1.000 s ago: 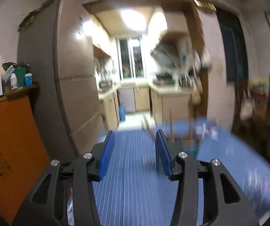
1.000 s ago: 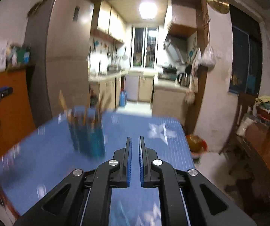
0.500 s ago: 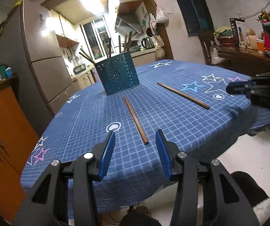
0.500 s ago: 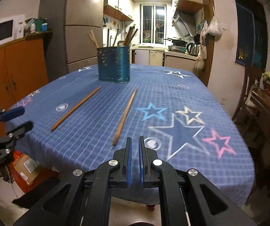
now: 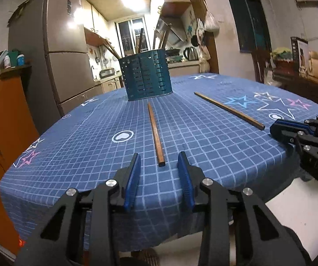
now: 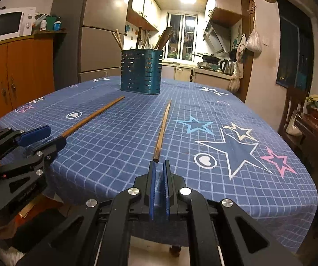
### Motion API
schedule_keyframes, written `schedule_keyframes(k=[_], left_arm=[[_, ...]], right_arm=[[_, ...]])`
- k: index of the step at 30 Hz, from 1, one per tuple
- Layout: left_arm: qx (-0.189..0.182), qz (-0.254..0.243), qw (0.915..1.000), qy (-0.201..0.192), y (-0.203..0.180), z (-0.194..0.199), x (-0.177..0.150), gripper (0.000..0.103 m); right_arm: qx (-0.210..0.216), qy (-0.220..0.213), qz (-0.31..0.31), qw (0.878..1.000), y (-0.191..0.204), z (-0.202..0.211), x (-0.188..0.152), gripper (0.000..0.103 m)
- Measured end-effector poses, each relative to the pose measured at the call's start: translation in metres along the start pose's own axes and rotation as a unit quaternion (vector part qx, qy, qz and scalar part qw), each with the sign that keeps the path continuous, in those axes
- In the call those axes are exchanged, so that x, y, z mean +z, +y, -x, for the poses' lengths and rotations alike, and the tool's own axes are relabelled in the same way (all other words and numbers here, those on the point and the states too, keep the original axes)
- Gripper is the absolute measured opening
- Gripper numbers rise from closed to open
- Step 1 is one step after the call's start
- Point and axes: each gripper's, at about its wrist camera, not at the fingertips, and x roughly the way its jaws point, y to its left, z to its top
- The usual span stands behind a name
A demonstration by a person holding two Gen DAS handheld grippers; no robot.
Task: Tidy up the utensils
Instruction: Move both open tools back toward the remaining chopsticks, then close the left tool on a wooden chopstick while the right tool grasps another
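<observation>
On right wrist view only: microwave [image 6: 7, 25], right gripper [image 6: 159, 166] jaws near-closed.

Two wooden chopsticks [image 5: 155, 134] [image 5: 228, 110] lay flat, well apart, near a teal slotted holder [image 5: 146, 77] holding more chopsticks.

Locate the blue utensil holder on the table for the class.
In both wrist views the blue utensil holder stands upright at the table's far middle, just beyond the far tips of the two loose chopsticks.
</observation>
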Motion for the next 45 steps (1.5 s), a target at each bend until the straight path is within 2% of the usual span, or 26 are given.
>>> schedule_keyframes(k=[5, 15, 31, 45], left_arm=[[0.000, 0.010, 0.9999, -0.007, 0.000, -0.003, 0.004, 0.029], [0.003, 0.013, 0.9998, -0.013, -0.001, -0.004, 0.003, 0.029], [0.010, 0.020, 0.9997, -0.014, 0.000, -0.010, 0.004, 0.029], [0.008, 0.023, 0.9996, -0.016, 0.000, -0.012, 0.004, 0.029]], right_arm=[[-0.010, -0.007, -0.008, 1.000, -0.001, -0.007, 0.001, 0.008], [0.010, -0.005, -0.010, 1.000, -0.001, -0.003, -0.001, 0.008], [0.009, -0.013, -0.002, 1.000, 0.003, -0.018, 0.004, 0.009], [-0.013, -0.019, -0.005, 1.000, 0.008, -0.024, 0.006, 0.009]])
